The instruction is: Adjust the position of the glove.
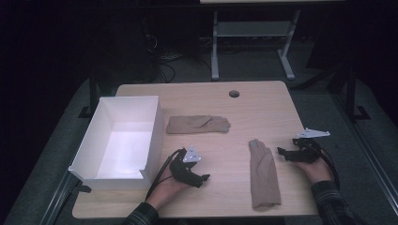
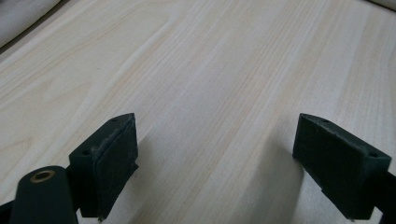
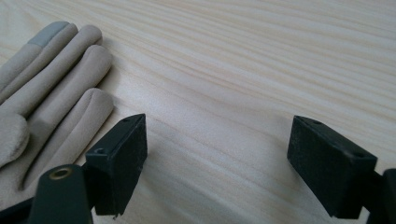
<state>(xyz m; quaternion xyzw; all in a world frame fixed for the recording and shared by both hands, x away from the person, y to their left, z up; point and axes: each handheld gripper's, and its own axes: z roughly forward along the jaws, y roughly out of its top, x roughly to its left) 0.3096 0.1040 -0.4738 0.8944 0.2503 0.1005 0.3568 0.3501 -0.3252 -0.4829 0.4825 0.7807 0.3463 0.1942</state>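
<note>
Where the pale wooden table (image 1: pixel 263 103) ends, the room falls away into darkness, with grey floor, tangled cables and the white legs of another desk (image 1: pixel 214 51) at the back. The tabletop shows a fine straight grain and a small round cable hole (image 1: pixel 234 93) near its far edge. A white open box (image 1: pixel 89 145) sits at the left side of the table, partly over the edge. One tan glove (image 1: pixel 198 124) lies flat beyond my left hand, its fingers pointing right, just beside the box. The other tan glove (image 1: pixel 264 173) lies lengthwise toward me, fingers pointing away, with a grey tip on one finger. My left gripper (image 1: pixel 202 180) rests low near the front of the table between the box and that second glove, pointing right, its jaws wide apart over bare wood with nothing between them. My right gripper (image 1: pixel 281 153) sits at the right side of the table, pointing left toward the fingers of the near glove; its jaws stand wide apart over bare wood, the glove's fingers just beside one jaw and not between them. My plaid sleeves (image 1: pixel 331 201) come in from the bottom edge.
</note>
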